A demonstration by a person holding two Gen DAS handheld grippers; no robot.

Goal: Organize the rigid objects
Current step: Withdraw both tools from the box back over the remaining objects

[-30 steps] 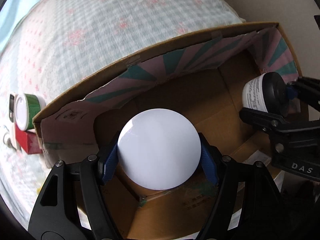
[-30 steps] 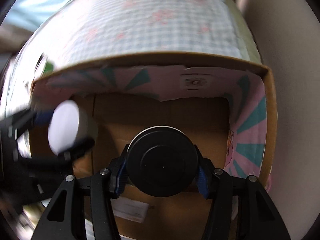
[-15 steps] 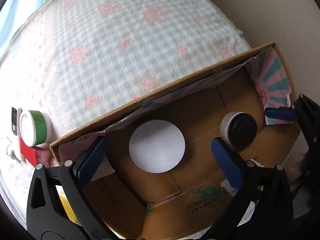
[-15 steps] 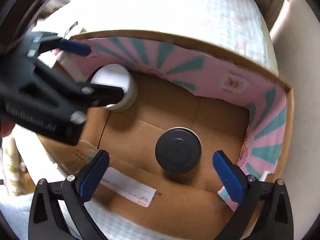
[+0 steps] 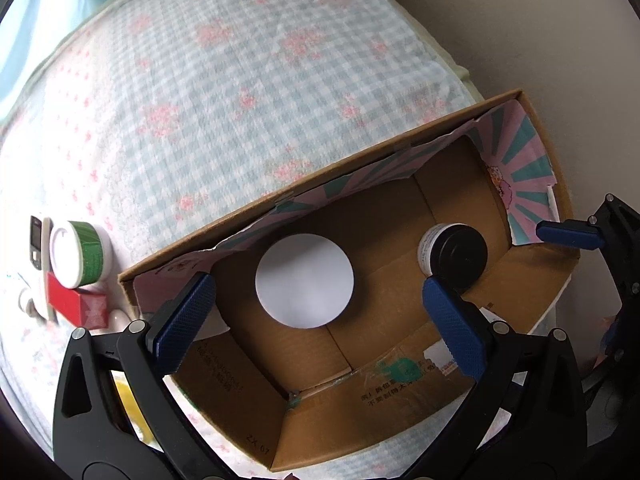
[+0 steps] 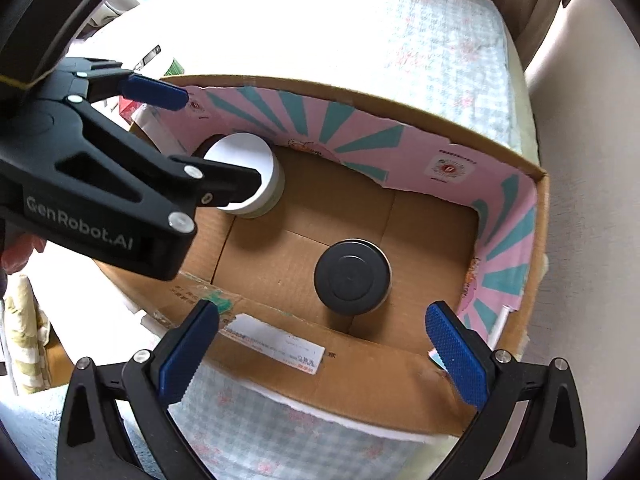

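Note:
A white-lidded jar (image 5: 305, 280) stands in the cardboard box (image 5: 360, 416), left of a black-lidded jar (image 5: 456, 258). My left gripper (image 5: 316, 328) is open and empty above the white jar. In the right wrist view the black-lidded jar (image 6: 352, 277) stands on the box floor and the white jar (image 6: 246, 174) sits at the far left corner. My right gripper (image 6: 320, 354) is open and empty above the box's (image 6: 360, 376) near wall. The left gripper's fingers (image 6: 156, 92) show at the left of that view.
Left of the box on the checked bedspread (image 5: 240, 100) lie a green-banded white jar (image 5: 78, 252), a red box (image 5: 76, 304) and a small black device (image 5: 35, 242). A wall (image 6: 592, 200) runs along the right side of the box.
Both grippers opened and let go of their jars, which now stand in the box. Both grippers have pulled back and up from the box.

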